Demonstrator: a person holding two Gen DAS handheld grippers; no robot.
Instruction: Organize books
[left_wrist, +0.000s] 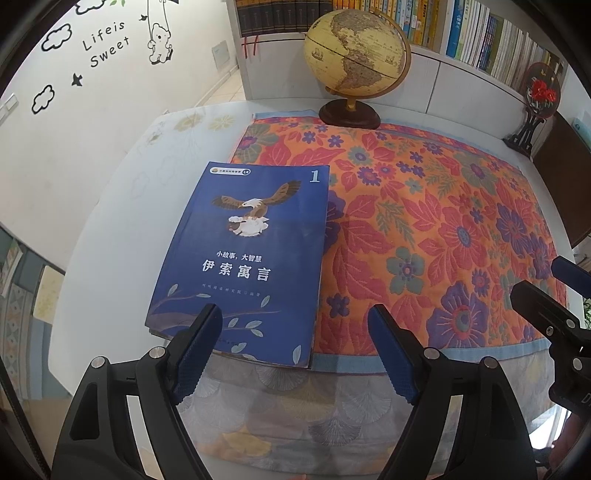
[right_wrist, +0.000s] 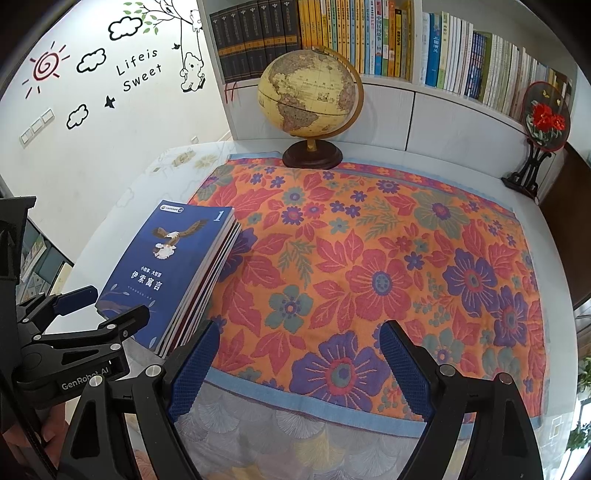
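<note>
stack of books (right_wrist: 173, 273): on tabletop (left_wrist: 110, 229), left of both grippers, long axis running away from them
left gripper (left_wrist: 295, 332): nearer; jaws open, empty
right gripper (right_wrist: 297, 349): over floral cloth (right_wrist: 369, 277); jaws open, empty

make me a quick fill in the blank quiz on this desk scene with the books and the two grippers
1. The top book of the stack has a blue cover with a flying ____ and the number 1.
2. The stack lies at the ____ edge of the floral cloth.
3. The globe stands at the cloth's ____ edge, below the bookshelf.
4. The left gripper and the right gripper both stand ____, holding nothing.

Missing words: eagle; left; far; open
</note>
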